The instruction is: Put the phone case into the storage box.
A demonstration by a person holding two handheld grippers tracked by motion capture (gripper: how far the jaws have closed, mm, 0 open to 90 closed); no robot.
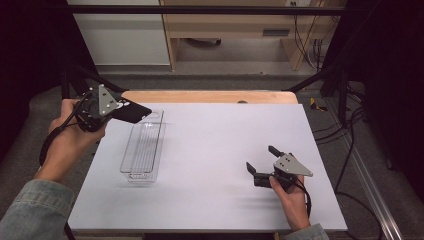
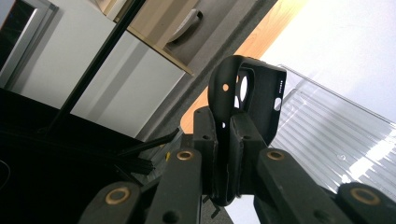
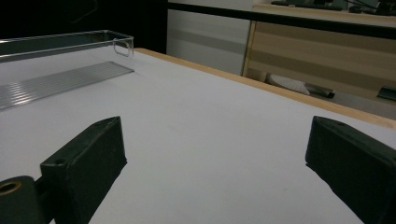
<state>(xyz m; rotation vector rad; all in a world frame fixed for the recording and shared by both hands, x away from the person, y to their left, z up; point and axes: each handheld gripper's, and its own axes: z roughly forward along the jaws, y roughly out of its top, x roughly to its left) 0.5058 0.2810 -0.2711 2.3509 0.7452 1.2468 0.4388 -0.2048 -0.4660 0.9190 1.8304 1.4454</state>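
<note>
The black phone case (image 2: 243,100) is clamped in the left gripper (image 1: 131,113) and held above the far end of the clear tray (image 1: 143,148) — lowering and release are judged outstanding. The right gripper (image 1: 261,158) rests at near right, fingers wide and empty. The white surface (image 1: 225,145) is edged in wood — cabinets stand beyond.

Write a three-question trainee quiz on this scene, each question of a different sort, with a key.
1. True or false: the left gripper is shut on the black phone case.
2. Which best describes the clear plastic tray? A) stacked on a box B) lying empty on the white table C) held by the right gripper
3. Fill in: the right gripper's jaws stand ____ with nothing between them.

Key: 1 true; 2 B; 3 open.
</note>
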